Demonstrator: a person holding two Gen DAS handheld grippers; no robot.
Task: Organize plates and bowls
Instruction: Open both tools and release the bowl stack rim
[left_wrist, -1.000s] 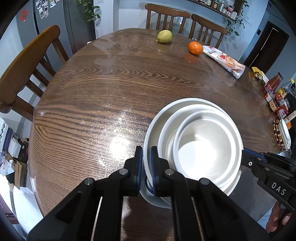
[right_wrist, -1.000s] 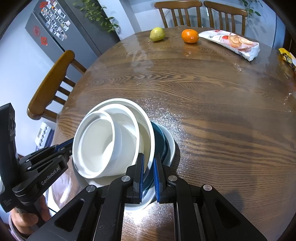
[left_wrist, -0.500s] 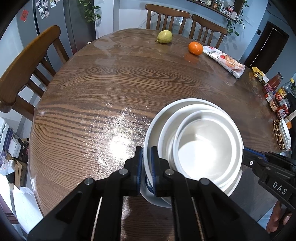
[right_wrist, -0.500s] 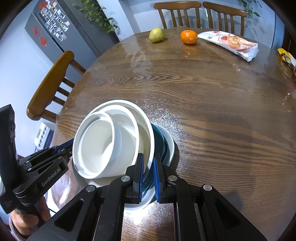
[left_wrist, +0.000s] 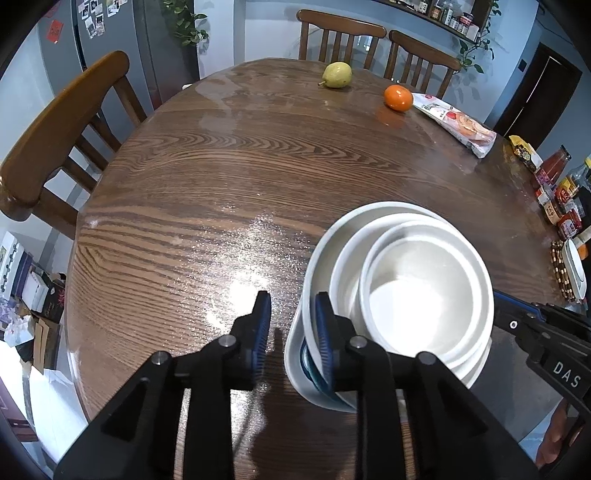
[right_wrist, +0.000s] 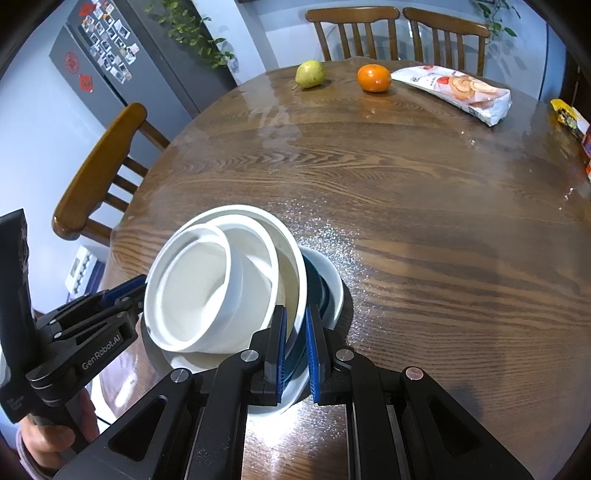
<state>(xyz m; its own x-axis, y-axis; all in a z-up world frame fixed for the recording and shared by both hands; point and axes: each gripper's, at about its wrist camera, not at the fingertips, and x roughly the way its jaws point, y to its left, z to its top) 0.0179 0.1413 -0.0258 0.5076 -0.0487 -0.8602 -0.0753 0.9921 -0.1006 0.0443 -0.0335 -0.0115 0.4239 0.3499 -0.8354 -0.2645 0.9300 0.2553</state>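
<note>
Three nested white bowls (left_wrist: 424, 291) stand on a dark blue plate (right_wrist: 320, 286) and a white plate (right_wrist: 334, 277) near the front edge of the round wooden table (left_wrist: 221, 177). My left gripper (left_wrist: 292, 334) straddles the stack's left rim with its jaws opening. The outer pad stands clear of the rim and the inner one sits inside the largest bowl (left_wrist: 317, 258). My right gripper (right_wrist: 295, 345) is shut on the opposite rim, pinching the largest bowl's wall (right_wrist: 293, 273) together with the blue plate's edge.
A pear (left_wrist: 337, 75), an orange (left_wrist: 398, 98) and a snack packet (left_wrist: 458, 125) lie at the table's far side. Bottles and jars (left_wrist: 561, 192) crowd the right edge. Wooden chairs (left_wrist: 55, 122) stand around the table. A person's hand holds each gripper handle.
The left gripper's jaws have parted and its outer finger has swung away from the stack's rim. The right gripper and the stack have stayed as they were.
</note>
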